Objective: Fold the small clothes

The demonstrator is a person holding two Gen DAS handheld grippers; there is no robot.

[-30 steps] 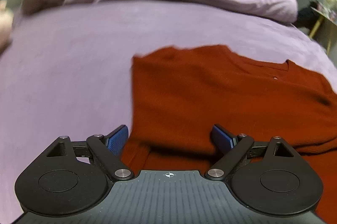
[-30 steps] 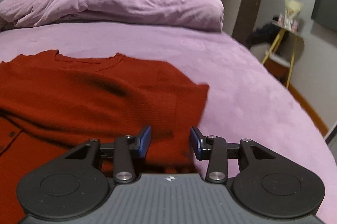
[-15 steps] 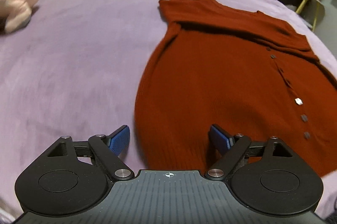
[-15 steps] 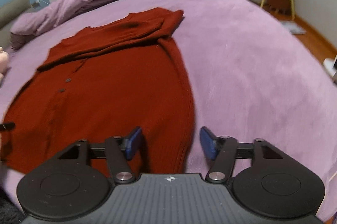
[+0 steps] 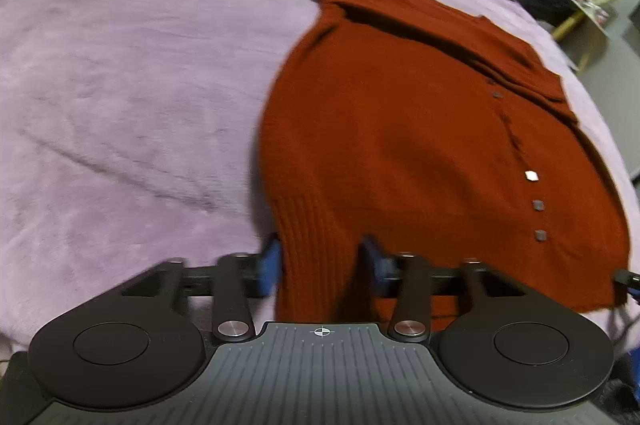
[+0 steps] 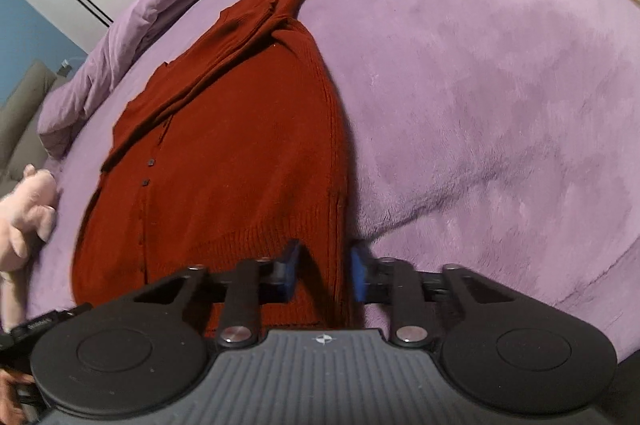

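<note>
A rust-red knitted cardigan [image 5: 420,129] with a row of small buttons lies flat on the purple bed, its sleeves folded across the top. It also shows in the right wrist view [image 6: 248,153]. My left gripper [image 5: 322,265] is open, its blue pads straddling the ribbed hem at the cardigan's near left corner. My right gripper [image 6: 323,273] is open, its pads straddling the hem at the near right corner. Neither gripper has closed on the cloth.
The purple bedspread [image 5: 120,105] spreads wide on both sides of the cardigan. A bunched purple duvet [image 6: 160,5] lies at the far end. A pink plush toy [image 6: 28,209] lies at the left. A yellow-legged side table [image 5: 588,13] stands beyond the bed.
Both grippers have pulled back from the cardigan's top to its bottom hem. Their jaws have narrowed around the hem corners.
</note>
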